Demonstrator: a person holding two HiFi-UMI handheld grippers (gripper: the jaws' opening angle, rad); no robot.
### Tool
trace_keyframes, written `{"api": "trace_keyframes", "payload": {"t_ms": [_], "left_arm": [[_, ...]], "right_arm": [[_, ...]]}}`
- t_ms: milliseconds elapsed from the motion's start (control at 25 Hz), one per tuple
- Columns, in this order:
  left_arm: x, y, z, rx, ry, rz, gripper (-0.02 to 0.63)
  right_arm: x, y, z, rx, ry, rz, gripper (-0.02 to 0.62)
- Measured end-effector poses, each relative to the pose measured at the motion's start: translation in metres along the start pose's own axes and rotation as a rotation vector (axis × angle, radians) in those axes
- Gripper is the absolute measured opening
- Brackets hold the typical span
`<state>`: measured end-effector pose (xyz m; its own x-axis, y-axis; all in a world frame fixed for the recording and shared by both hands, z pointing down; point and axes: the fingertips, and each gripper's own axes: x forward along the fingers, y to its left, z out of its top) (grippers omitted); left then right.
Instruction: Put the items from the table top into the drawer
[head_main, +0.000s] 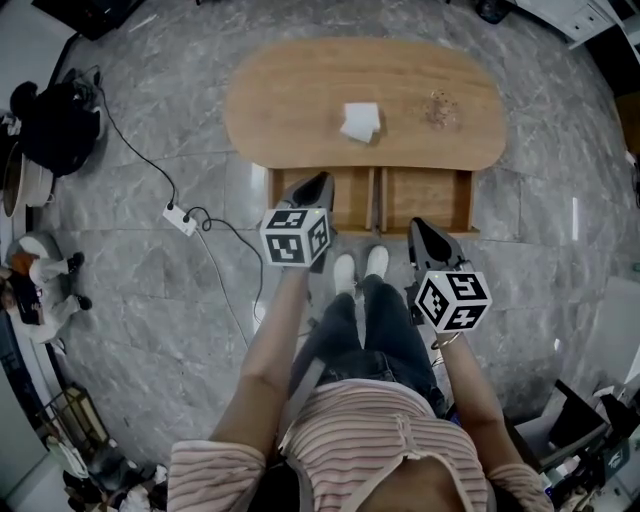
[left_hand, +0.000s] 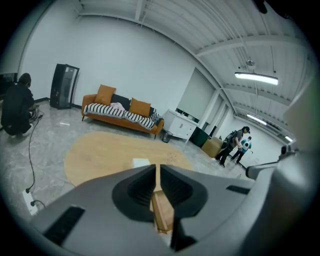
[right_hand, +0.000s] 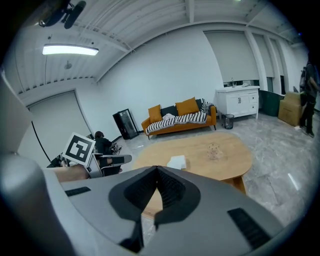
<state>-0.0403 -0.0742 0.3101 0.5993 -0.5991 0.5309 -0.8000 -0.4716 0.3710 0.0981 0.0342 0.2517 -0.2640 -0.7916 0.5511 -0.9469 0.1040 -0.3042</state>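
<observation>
Approach step, nothing picked up yet: left gripper (head_main: 316, 184) & right gripper (head_main: 424, 229) both clenched empty by the open drawer (head_main: 440, 196) at table's (head_main: 280, 100) near edge; white napkin (head_main: 360, 122) & small clear item (head_main: 440, 108) lie farther on top, so next I'd open jaws & reach fwd.

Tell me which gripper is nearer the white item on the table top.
Left. The left gripper is over the left half of the open drawer, close to the white item. The right gripper is at the drawer's front edge, farther back and to the right.
</observation>
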Motion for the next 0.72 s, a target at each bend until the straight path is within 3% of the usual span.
{"api": "trace_keyframes", "payload": {"t_ms": [320, 720], "left_arm": [[0.074, 0.030, 0.001, -0.050, 0.064, 0.007, 0.017], [0.173, 0.079, -0.015, -0.107, 0.160, 0.065, 0.066]], "right_arm": [[0.049, -0.030, 0.001, -0.018, 0.058, 0.013, 0.009], [0.130, -0.083, 0.001, -0.016, 0.131, 0.043, 0.009]]}}
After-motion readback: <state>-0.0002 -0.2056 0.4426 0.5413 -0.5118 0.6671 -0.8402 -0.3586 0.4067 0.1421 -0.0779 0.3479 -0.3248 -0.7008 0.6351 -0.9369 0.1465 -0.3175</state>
